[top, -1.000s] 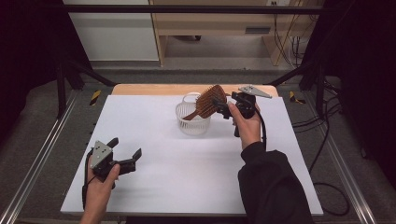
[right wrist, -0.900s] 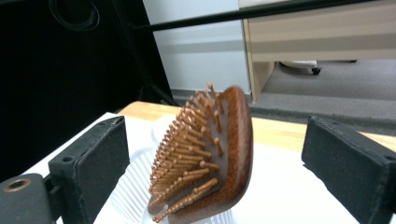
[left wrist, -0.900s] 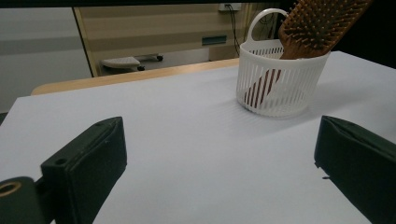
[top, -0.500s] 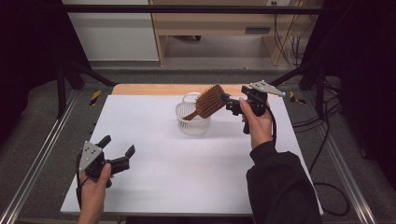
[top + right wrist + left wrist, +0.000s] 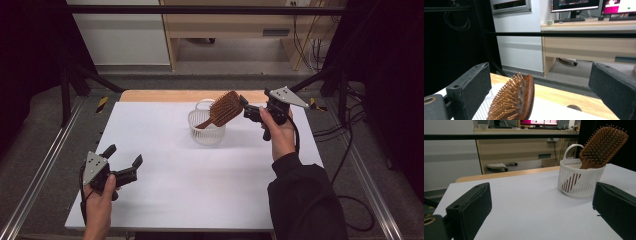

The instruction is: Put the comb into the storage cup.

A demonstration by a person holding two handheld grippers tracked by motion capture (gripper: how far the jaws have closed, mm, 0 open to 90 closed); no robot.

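White board covers the table (image 5: 200, 200), with a wooden strip along its far edge and a pale desk beyond. At the near left corner the left gripper (image 5: 122, 162) rests low in the person's hand, jaws spread wide and empty, well apart from the work and pointing across the bare surface toward the basket (image 5: 580, 178). Farther right, near the far edge, that white slotted basket (image 5: 206, 127) holds the wooden hairbrush (image 5: 225, 107), handle down inside it and the bristled head leaning up and out over the rim toward the right. Just beside that head hovers the right gripper (image 5: 246, 111), jaws parted and holding nothing; in the right gripper view the hairbrush (image 5: 520, 100) sits low between the jaws, nearer the left one, untouched by either. The step looks like letting the brush stand alone, so a good move would draw the gripper straight back and slightly up, keeping both jaws clear of the head lest a nudge tip the light basket.
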